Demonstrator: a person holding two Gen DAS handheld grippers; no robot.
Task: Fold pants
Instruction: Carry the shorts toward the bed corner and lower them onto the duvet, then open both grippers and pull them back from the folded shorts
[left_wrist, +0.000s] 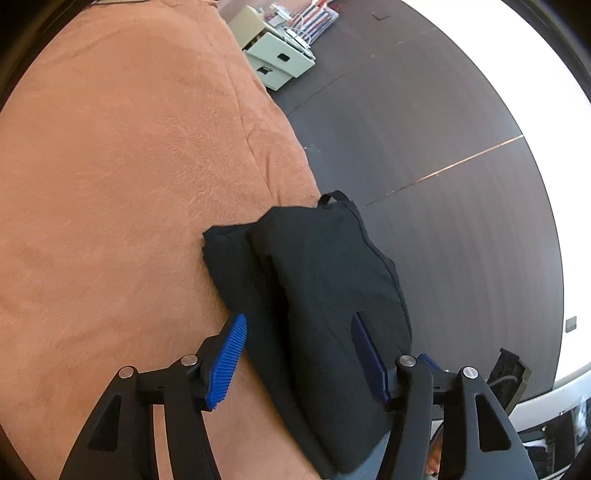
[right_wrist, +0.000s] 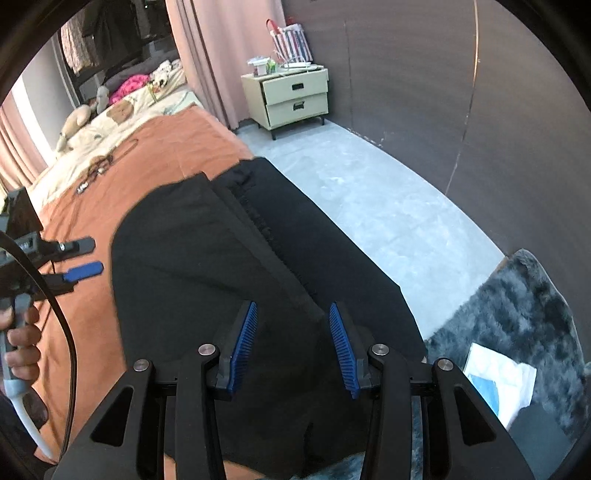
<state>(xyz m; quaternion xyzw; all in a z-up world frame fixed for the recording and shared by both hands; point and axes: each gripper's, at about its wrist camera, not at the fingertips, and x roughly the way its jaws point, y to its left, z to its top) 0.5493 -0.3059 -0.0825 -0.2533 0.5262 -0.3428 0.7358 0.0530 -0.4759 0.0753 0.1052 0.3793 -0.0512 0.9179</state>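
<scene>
Since both views show cloth doubled over itself, the fold looks well along.

- Pants (left_wrist: 325, 280): black, stacked in layers, lying on the orange bedspread (left_wrist: 110, 184) right at the bed's edge. A small loop sticks out at the far end. From the right wrist view the outer side sits at or slightly past the edge above the floor; I cannot tell which. Judgement: it sits near the edge because that is the side the person stands on, within easy reach.
- Left gripper (left_wrist: 299, 360): released, jaws wide. One pad hangs over the bedspread, the other over the bundle, and neither presses cloth. In the right wrist view it sits just beside the bundle's inner side and clear of it, with the person's hand (right_wrist: 20, 343) around its handle. Judgement: it is let go so that the layers rest by their own weight.
- Right gripper (right_wrist: 293, 347): jaws half spread, angled down over the near end of the pants. Both ribbed faces are bare and I see no cloth pinched between them. A raised fold edge runs up toward the gap. Judgement: it is lined up on that edge, either to take it for one more fold or to press it flat.
- Surroundings: nightstand (right_wrist: 291, 99) and a grey rug (right_wrist: 524, 306), both well apart from the work.
- Risk, as a guess: a tug toward the floor could slide the bundle off the bed.
</scene>
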